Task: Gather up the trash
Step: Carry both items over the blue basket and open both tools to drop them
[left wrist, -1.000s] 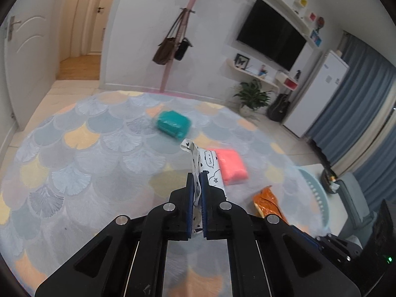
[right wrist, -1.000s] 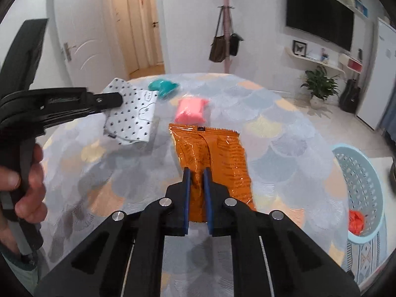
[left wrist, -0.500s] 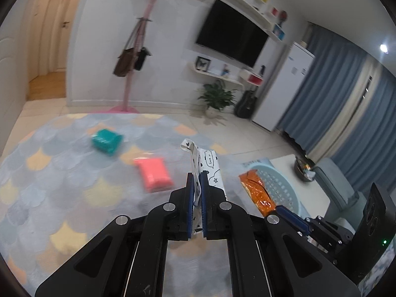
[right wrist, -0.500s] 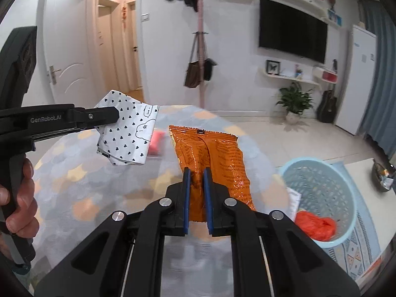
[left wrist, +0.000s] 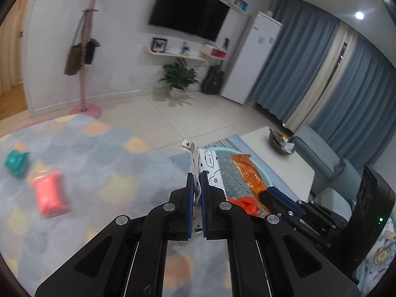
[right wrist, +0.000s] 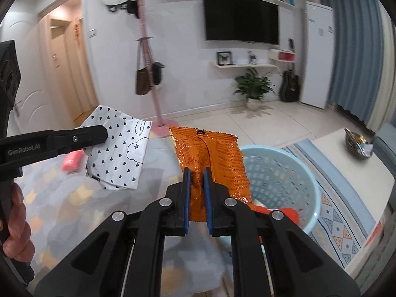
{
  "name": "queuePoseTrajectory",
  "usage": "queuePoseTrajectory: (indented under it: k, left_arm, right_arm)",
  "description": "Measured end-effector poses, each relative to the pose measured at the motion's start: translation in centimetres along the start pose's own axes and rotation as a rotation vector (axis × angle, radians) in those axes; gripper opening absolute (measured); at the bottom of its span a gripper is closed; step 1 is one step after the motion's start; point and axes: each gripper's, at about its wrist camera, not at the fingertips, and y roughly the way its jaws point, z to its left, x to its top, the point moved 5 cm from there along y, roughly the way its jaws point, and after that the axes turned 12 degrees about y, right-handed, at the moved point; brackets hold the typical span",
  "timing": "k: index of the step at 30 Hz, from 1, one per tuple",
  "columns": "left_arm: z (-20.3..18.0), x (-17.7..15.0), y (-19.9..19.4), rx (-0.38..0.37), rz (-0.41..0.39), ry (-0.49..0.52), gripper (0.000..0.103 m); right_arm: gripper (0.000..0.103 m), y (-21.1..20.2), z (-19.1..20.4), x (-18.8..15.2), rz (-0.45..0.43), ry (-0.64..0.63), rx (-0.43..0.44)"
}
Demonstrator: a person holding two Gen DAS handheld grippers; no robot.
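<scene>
My left gripper (left wrist: pixel 197 177) is shut on a white wrapper with black hearts (left wrist: pixel 210 168), held in the air; the wrapper also shows in the right wrist view (right wrist: pixel 118 153). My right gripper (right wrist: pixel 196 173) is shut on an orange snack bag (right wrist: pixel 210 156), held upright at the near rim of a light blue laundry-style basket (right wrist: pixel 304 180). The bag also shows in the left wrist view (left wrist: pixel 247 175), over the basket (left wrist: pixel 230 173). Red trash (right wrist: pixel 289 214) lies in the basket. A pink packet (left wrist: pixel 49 194) and a teal packet (left wrist: pixel 16 162) lie on the rug.
A patterned round rug (left wrist: pixel 99 163) covers the floor. A low white table (right wrist: pixel 356 163) with a bowl stands right of the basket. A pink coat stand (right wrist: pixel 148 74), a potted plant (right wrist: pixel 253 89) and a fridge (right wrist: pixel 316 57) line the far wall.
Both grippers have swung right with their wrappers, from over the rug toward the basket. The basket is now close in front of the right gripper; the pink and teal packets have slid left.
</scene>
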Motion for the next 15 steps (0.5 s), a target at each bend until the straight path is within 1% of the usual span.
queuePoseTrajectory:
  k: [4, 8, 15]
  left_arm:
    - [-2.0, 0.9, 3.5, -0.028, 0.033, 0.041, 0.004]
    - [-3.5, 1.4, 6.9, -0.053, 0.085, 0.075, 0.004]
    - [-5.6, 1.4, 11.1, -0.089, 0.145, 0.107, 0.004]
  right_arm:
    - [0.009, 1.5, -3.5, 0.6, 0.014, 0.057, -0.042]
    - [0.009, 3.8, -7.5, 0.7, 0.069, 0.156, -0.06]
    - [0.009, 7.3, -11.7, -1.3, 0.135, 0.225, -0.132]
